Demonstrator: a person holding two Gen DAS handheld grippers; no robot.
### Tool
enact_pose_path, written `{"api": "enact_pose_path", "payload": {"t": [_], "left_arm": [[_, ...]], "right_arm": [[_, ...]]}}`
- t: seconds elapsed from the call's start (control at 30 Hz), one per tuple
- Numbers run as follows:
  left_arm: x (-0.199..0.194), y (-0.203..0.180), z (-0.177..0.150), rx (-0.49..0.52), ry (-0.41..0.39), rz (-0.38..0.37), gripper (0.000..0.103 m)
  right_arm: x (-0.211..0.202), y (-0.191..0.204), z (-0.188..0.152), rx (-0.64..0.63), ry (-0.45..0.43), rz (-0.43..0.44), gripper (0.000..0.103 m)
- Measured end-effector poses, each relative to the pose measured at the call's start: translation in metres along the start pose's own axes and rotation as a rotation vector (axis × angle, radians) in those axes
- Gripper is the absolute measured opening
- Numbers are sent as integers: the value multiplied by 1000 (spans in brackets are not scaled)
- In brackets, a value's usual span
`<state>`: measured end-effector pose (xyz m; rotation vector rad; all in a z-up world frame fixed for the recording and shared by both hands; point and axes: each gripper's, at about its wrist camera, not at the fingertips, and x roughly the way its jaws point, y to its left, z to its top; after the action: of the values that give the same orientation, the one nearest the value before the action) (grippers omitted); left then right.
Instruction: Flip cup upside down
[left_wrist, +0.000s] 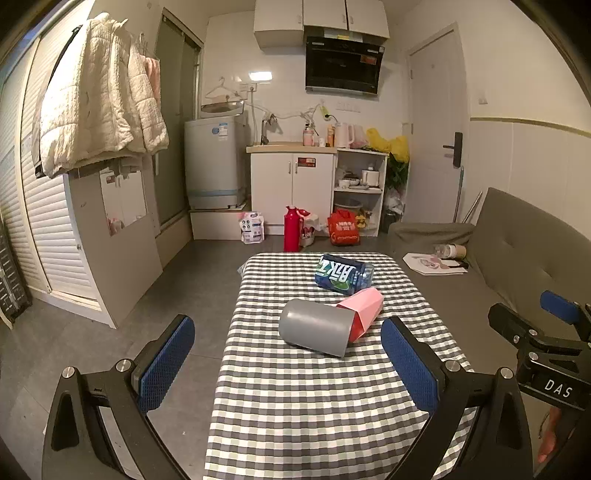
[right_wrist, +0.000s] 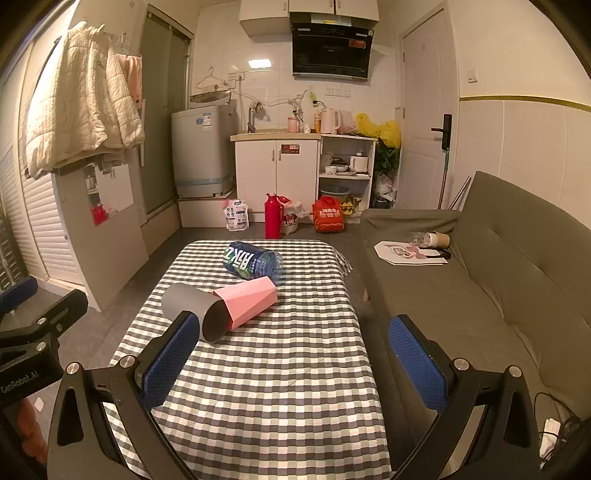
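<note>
A grey cup (left_wrist: 314, 326) lies on its side on the checked tablecloth (left_wrist: 295, 398), its mouth toward the near right; it also shows in the right wrist view (right_wrist: 192, 304). A pink faceted cup (left_wrist: 364, 310) lies on its side against it, also seen in the right wrist view (right_wrist: 247, 299). My left gripper (left_wrist: 288, 362) is open and empty, just short of the grey cup. My right gripper (right_wrist: 295, 354) is open and empty, to the right of the cups; its left finger (right_wrist: 173, 354) is near the grey cup's mouth.
A blue bottle (left_wrist: 343, 273) lies on its side at the table's far end, also in the right wrist view (right_wrist: 251, 262). A grey sofa (right_wrist: 480, 288) stands right of the table. A red flask (left_wrist: 291, 229) and bags stand on the floor beyond.
</note>
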<state>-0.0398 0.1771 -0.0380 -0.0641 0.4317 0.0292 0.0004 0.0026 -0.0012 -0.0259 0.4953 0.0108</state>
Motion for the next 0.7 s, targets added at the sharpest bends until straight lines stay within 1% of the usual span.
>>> {"api": "enact_pose_path", "payload": {"t": [0.7], "left_arm": [[0,0,0,-2,1,-3,103]], "right_arm": [[5,-1,-3,0,8,8,103]]}}
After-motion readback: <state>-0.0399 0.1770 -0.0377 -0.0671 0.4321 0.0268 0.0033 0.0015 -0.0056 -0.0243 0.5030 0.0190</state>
